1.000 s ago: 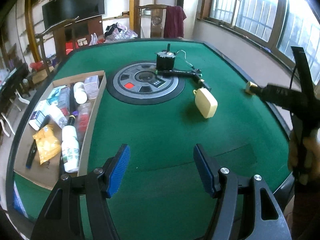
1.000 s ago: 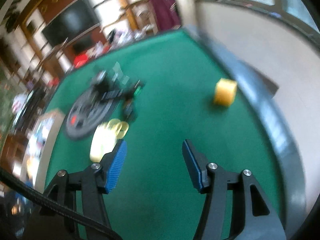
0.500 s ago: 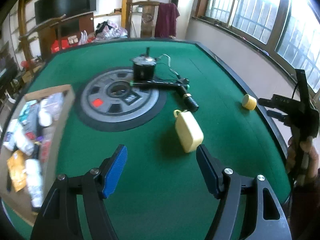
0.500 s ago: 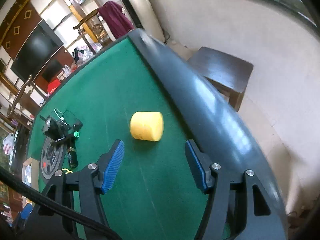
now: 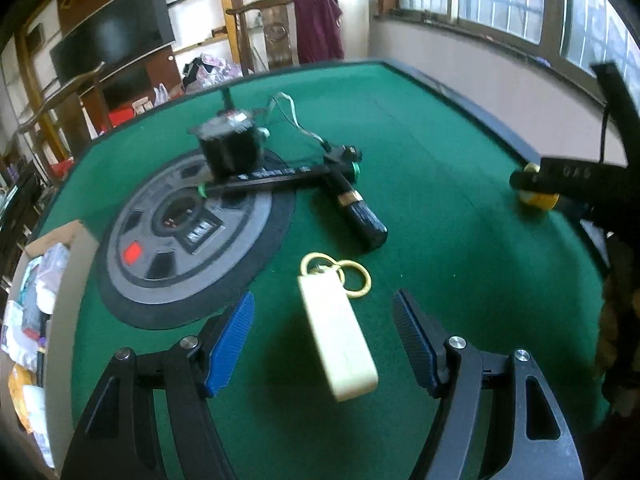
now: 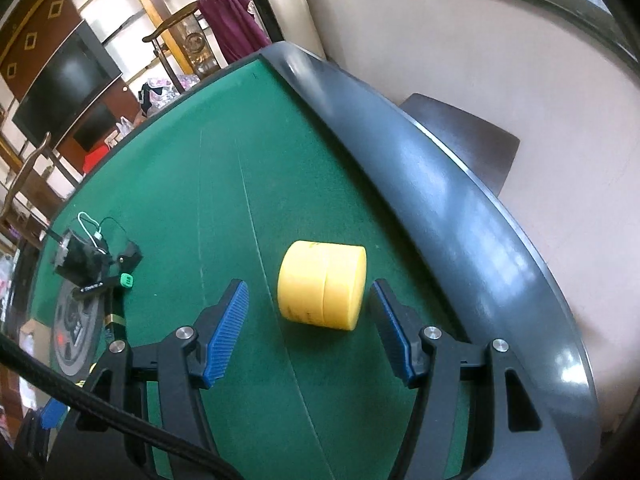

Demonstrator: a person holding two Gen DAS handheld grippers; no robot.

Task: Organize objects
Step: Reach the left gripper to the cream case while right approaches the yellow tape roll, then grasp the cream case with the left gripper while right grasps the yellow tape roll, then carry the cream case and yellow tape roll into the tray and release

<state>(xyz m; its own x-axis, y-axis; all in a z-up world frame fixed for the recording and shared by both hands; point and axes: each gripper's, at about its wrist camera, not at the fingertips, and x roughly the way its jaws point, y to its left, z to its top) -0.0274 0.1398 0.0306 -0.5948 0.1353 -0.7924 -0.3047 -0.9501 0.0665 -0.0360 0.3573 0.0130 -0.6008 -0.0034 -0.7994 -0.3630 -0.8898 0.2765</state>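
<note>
A: So, why do both grippers have their fingers apart?

B: I think each one prepares a grasp. The left gripper (image 5: 322,340) has the pale case (image 5: 338,332) between its blue fingers (image 5: 230,344), but they do not touch it. The case lies flat on the green worktop (image 5: 440,208), with its ring (image 5: 356,278) at the far end.

A: And the right gripper (image 6: 308,330)?

B: The yellow tub (image 6: 322,284) lies on its side between that gripper's fingers, near the dark rim (image 6: 460,184). Nothing is clamped yet.

A: Where should they go?

B: Probably into the box (image 5: 48,300) at the left, which already holds small items. The jaws have just been opening, so the gap fits each object.
</note>
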